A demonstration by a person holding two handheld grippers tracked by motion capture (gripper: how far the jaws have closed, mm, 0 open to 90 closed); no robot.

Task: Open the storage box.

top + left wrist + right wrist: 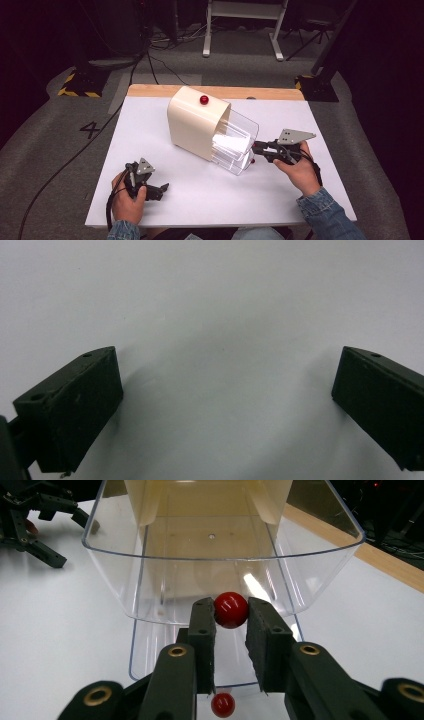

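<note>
Tongs in our right hand, the right tongs point(231, 622), grasp a red knob point(231, 610) on the front of a clear plastic drawer point(150, 535); the two black jaws press on it from both sides. This drawer is pulled out of a cream cabinet point(192, 122) that lies tilted in the middle of the white bench point(200, 200). A second red knob point(204, 99) sits on the top face of the cabinet. Below the jaws we see one more red knob point(223, 704) on a lower drawer. Our left tongs point(227, 400) rest released near the front left part of the bench, well apart from the cabinet, with the jaws wide and only bare white surface between them.
</note>
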